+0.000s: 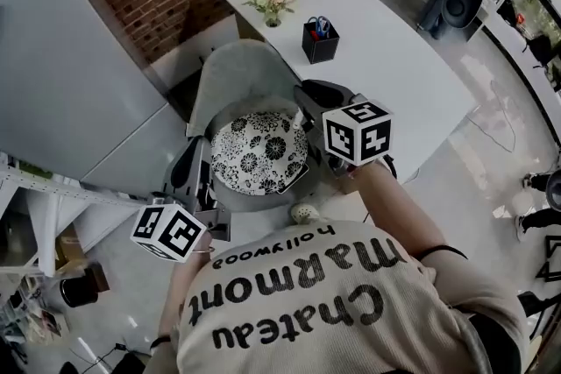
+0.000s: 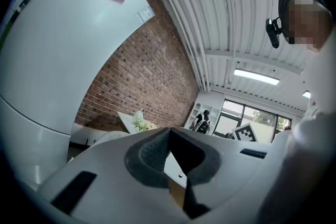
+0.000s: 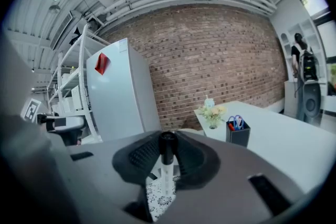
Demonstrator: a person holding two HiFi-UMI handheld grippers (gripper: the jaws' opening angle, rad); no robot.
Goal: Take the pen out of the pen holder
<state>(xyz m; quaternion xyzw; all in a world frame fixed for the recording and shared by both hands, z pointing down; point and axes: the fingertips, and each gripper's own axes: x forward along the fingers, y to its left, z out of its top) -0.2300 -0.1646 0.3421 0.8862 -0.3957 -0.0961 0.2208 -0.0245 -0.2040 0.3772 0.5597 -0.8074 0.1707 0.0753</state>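
Observation:
My right gripper [image 3: 168, 140] is shut on a pen [image 3: 167, 170] with a black cap and a white barrel, held upright between the pads. In the head view that gripper [image 1: 305, 105] hovers over the chair, well short of the table. The black pen holder [image 1: 320, 41] stands on the white table [image 1: 394, 57] with blue-handled scissors and a red item in it; the right gripper view shows the pen holder [image 3: 238, 132] off to the right. My left gripper [image 2: 169, 131] has its pads together with nothing in them, and in the head view it [image 1: 197, 175] hangs beside the chair's left side.
A grey chair with a floral cushion [image 1: 259, 153] stands right in front of the person. A small vase of flowers [image 1: 272, 3] sits on the table's far end. A tall white fridge [image 3: 118, 97] and a brick wall [image 3: 210, 55] stand behind. Shelving [image 1: 35, 188] is at the left.

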